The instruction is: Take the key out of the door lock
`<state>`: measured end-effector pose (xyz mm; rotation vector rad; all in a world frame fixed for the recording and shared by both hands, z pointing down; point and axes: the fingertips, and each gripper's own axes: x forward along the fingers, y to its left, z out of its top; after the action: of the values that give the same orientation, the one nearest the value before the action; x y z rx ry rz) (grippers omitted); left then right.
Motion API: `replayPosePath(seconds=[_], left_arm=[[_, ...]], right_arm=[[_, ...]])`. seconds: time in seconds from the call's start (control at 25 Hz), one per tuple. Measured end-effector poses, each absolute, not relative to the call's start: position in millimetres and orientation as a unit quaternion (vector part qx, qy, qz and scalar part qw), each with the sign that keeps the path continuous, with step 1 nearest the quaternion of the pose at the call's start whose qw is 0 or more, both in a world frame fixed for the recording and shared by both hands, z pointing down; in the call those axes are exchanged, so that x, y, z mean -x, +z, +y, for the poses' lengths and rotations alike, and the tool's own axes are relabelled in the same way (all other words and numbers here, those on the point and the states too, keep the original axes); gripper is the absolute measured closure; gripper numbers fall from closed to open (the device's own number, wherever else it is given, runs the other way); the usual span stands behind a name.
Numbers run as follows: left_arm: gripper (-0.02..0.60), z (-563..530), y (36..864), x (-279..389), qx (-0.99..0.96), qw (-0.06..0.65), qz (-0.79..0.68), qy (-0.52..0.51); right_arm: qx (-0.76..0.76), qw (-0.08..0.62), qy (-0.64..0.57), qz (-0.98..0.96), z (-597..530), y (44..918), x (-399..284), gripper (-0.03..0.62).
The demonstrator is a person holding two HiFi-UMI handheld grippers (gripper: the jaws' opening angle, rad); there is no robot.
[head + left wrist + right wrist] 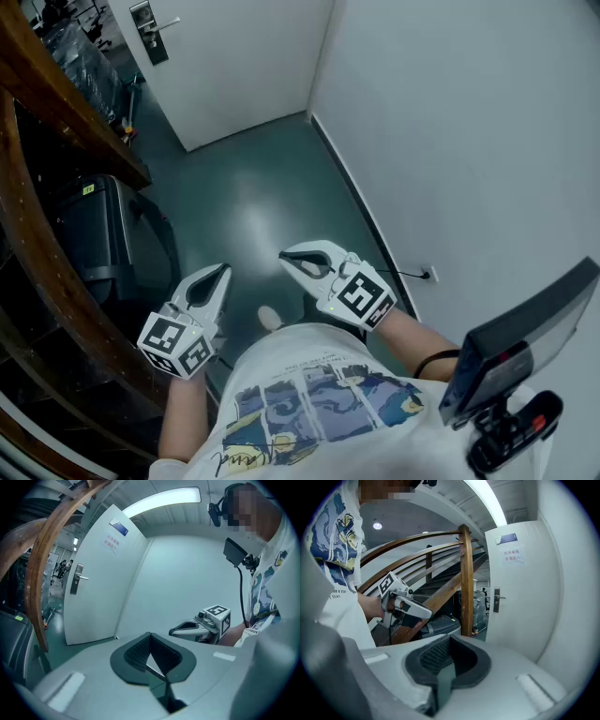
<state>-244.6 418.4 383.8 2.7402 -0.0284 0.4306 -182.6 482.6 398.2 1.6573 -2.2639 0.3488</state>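
The left gripper (pixel 223 270) and right gripper (pixel 285 255) both hang near the person with jaws pressed together on nothing. They are well apart from the door (pixel 234 66) at the far left, where the key, too small to make out, should sit in the lock plate (pixel 148 32). It is likely light, stiff, slick metal: pinch its flat head squarely and draw straight out.
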Motion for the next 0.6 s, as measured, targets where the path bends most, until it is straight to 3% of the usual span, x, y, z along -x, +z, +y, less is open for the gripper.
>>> replayPosePath(seconds=[0.6], left_arm=[[0.575,428.7,386.5,254.7,-0.971,0.179,-0.008,0.161]], right_arm=[[-0.571,0.150,0.116,-0.799,478.1,396.1,194.7,0.591]])
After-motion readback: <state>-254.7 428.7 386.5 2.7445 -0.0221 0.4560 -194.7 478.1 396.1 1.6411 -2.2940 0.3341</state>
